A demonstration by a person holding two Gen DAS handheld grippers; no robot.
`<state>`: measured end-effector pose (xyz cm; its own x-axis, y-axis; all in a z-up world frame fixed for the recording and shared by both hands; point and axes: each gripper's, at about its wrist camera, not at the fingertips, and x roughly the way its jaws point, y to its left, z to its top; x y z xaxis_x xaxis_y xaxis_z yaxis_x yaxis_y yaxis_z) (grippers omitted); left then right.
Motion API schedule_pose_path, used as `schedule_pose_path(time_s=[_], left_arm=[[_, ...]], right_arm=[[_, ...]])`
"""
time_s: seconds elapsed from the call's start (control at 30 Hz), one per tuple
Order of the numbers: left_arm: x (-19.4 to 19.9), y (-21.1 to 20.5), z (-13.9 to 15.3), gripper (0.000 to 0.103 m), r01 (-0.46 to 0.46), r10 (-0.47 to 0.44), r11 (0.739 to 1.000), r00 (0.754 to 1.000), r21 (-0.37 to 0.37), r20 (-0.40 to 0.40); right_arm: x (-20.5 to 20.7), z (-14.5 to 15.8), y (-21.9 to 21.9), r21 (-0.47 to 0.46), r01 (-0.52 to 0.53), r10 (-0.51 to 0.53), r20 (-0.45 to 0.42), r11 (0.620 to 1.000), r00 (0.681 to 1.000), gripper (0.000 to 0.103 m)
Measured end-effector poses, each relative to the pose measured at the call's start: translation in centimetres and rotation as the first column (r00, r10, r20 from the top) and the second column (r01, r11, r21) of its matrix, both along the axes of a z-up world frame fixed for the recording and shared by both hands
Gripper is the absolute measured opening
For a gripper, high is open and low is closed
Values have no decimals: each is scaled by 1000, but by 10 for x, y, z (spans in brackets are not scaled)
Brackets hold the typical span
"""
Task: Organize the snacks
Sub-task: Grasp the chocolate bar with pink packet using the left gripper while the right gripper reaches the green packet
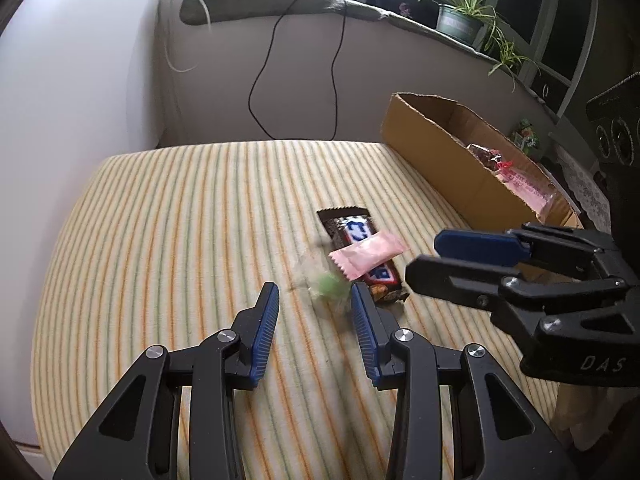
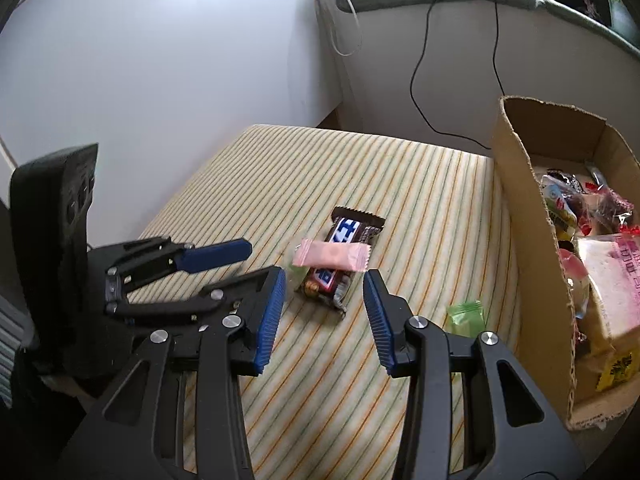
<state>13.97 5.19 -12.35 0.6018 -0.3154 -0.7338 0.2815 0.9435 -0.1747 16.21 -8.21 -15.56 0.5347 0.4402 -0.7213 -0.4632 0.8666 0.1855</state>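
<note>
A brown chocolate bar [image 1: 362, 256] lies on the striped cloth [image 1: 180, 220], with a pink sachet [image 1: 368, 254] across it. A green candy in clear wrap [image 1: 328, 286] lies blurred just ahead of my open left gripper [image 1: 314, 300]. My right gripper [image 2: 325, 292] is open and empty, just short of the bar [image 2: 340, 256] and pink sachet [image 2: 330, 260]. A green packet [image 2: 466, 316] lies to its right beside the cardboard box [image 2: 520, 200], which holds several snacks. Each gripper shows in the other's view, the right [image 1: 428, 256] and the left [image 2: 256, 258].
The box [image 1: 436, 160] stands at the right of the cloth, open at the top. A wall and a grey ledge with cables [image 1: 264, 92] and potted plants [image 1: 464, 12] rise behind the table. The cloth's left and far edges drop off.
</note>
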Motion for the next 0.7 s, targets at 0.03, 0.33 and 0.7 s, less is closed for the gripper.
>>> schedule_pose_path(time_s=[0.03,0.33,0.7], left_arm=[[1,0,2,36,0,0,1000,1000,-4,7],[10,-22,11,36,77,-77,997,997,10,32],[24,-38,8,36,152,-156,986,987,66,50]], right_arm=[[1,-1,-2,1,6,-6,-5,1000,1000,43],[-29,-14,-33,-28,93,-93,4,995,996,43],[-35,-23,-54,-105,269,-264,58,958,963,43]])
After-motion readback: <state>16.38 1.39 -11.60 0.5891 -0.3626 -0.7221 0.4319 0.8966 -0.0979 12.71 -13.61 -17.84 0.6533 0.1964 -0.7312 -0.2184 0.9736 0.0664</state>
